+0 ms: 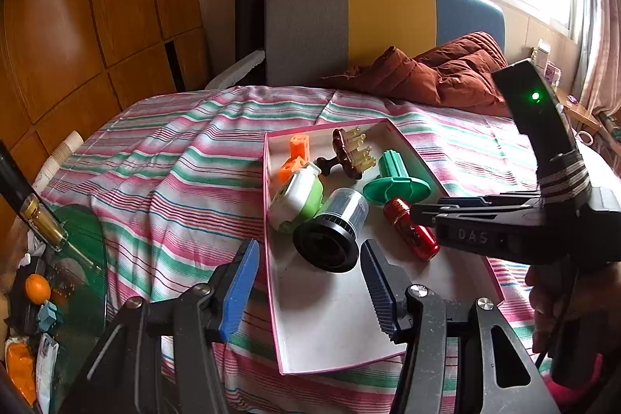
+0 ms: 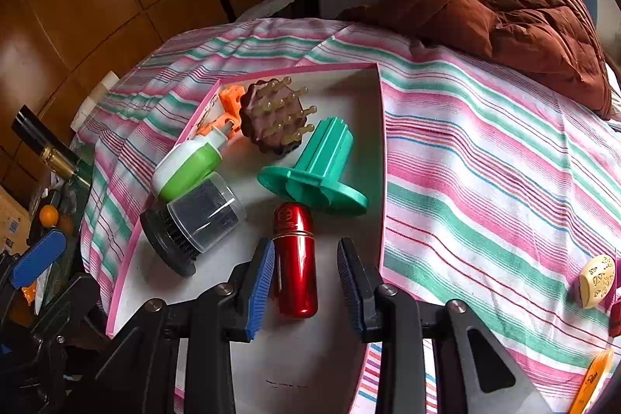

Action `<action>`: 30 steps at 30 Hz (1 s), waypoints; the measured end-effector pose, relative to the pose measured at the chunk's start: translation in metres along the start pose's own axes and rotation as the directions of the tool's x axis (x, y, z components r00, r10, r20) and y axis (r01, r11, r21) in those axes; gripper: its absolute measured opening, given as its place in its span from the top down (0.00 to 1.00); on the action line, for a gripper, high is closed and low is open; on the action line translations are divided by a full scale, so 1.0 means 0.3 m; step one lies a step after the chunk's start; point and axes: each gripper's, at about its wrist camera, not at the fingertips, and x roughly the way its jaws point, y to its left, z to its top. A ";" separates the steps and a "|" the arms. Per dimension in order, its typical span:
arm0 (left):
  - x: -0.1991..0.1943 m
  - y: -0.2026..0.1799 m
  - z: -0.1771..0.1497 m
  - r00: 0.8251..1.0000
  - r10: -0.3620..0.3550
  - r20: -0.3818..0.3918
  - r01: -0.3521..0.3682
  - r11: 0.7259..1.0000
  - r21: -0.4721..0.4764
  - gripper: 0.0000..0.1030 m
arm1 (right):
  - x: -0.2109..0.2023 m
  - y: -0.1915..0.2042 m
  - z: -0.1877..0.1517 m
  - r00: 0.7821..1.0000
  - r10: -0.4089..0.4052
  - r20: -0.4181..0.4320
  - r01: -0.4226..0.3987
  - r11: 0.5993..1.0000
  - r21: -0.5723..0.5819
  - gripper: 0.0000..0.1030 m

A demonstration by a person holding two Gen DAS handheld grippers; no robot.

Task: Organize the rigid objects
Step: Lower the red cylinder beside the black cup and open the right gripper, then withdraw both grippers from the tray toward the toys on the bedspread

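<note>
A bed covered with a pink, green and white striped sheet [image 1: 186, 158] fills the room's middle, with wooden panelling [image 1: 77, 26] to the left, a grey, yellow and blue headboard [image 1: 384, 22] at the far end and a bright window far right. A rust-brown quilted jacket [image 1: 446, 72] lies crumpled by the headboard.

On the sheet sits a shallow pink-edged box [image 1: 330, 336]. Inside lie an orange block, a brown pegged brush, a green flanged piece [image 2: 314, 173], a green-and-white bottle, a clear-capped black cylinder [image 1: 333, 231] and a red metal canister [image 2: 294, 258].

The left gripper [image 1: 310, 282] hangs over the box's near end, jaws apart and empty. The right gripper [image 2: 306, 282] straddles the red metal canister, jaws slightly apart, with a gap on the right side.

Only the right view shows a cream oval object [image 2: 595, 282] on the sheet, far right. Only the left view shows the window.
</note>
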 end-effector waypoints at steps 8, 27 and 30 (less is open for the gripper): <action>-0.021 -0.026 0.006 1.000 0.001 0.020 -0.001 1.000 0.026 0.46 | -0.086 -0.038 0.013 0.997 -0.025 0.075 0.023 0.999 0.027 0.68; -0.041 -0.147 0.029 0.998 -0.046 0.033 0.043 0.993 0.112 0.44 | -0.310 -0.406 -0.049 0.967 -0.223 0.124 0.198 0.962 0.190 0.68; -0.043 -0.178 0.036 0.997 -0.067 0.034 0.062 0.990 0.129 0.44 | -0.357 -0.523 -0.072 0.952 -0.279 0.126 0.240 0.936 0.258 0.68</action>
